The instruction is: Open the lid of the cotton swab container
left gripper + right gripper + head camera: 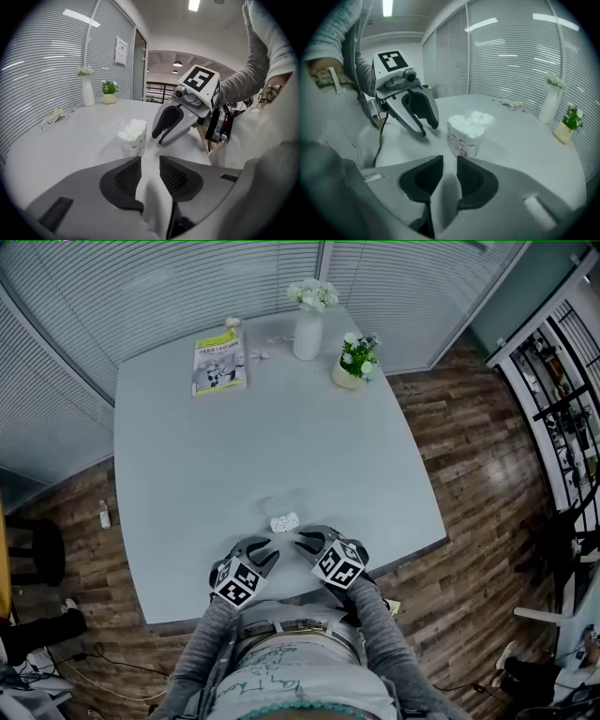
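The cotton swab container (284, 521) is a small clear heart-shaped tub packed with white swabs, standing near the front edge of the grey table (187, 474). In the right gripper view the container (464, 133) has its swab tops bare, and a pale heart-shaped lid (483, 117) shows just behind it. My left gripper (269, 554) sits just short of the tub on its left, jaws apart with nothing between them. My right gripper (304, 540) is close on the tub's right, jaws slightly apart and empty. In the left gripper view the container (133, 137) stands ahead, beside the right gripper (161, 137).
At the far side of the table lie a magazine (219, 364), a white vase of flowers (307, 329) and a small potted plant (352, 362). The table's front edge (281, 607) runs just under my grippers. Slatted blinds wall the back; wooden floor lies to the right.
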The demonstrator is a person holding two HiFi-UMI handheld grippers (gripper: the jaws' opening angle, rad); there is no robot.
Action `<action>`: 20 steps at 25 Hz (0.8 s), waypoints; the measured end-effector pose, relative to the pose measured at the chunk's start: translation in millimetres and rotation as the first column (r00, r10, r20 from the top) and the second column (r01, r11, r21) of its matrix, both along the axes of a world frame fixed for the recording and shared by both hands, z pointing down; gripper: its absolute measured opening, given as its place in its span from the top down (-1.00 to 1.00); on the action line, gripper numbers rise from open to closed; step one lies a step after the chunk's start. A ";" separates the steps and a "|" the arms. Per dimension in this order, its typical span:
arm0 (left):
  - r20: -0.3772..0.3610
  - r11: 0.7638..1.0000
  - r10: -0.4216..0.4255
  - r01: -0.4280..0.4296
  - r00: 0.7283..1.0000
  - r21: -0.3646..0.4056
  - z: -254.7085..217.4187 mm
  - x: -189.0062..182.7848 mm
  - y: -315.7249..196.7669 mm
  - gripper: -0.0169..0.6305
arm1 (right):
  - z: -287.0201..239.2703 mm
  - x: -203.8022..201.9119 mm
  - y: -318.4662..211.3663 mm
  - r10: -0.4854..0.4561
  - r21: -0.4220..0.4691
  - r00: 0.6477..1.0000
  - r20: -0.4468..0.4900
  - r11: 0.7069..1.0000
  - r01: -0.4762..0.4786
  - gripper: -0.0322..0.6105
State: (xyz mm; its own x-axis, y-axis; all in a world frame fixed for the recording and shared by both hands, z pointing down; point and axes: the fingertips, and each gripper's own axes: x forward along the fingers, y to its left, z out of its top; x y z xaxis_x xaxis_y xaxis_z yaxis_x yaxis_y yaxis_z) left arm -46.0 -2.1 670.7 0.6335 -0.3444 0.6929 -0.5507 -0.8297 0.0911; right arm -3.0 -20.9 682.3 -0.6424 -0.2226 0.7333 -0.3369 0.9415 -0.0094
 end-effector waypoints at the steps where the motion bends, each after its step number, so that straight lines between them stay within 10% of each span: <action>1: -0.003 1.000 0.002 -0.002 1.000 0.003 -0.4 2.0 1.7 0.60 | 0.1 0.1 2.3 -0.004 0.000 1.000 0.000 1.000 0.004 0.63; 8: -0.051 0.999 -0.004 0.007 0.999 0.047 -14.1 14.6 4.7 0.95 | -8.5 -2.3 11.4 -0.031 0.022 0.999 0.026 0.999 0.030 0.89; 20: -0.182 0.979 -0.083 0.114 0.980 0.170 -75.5 24.3 -11.2 0.95 | -74.0 -12.7 -4.1 -0.005 0.127 0.987 0.161 0.992 -0.016 0.89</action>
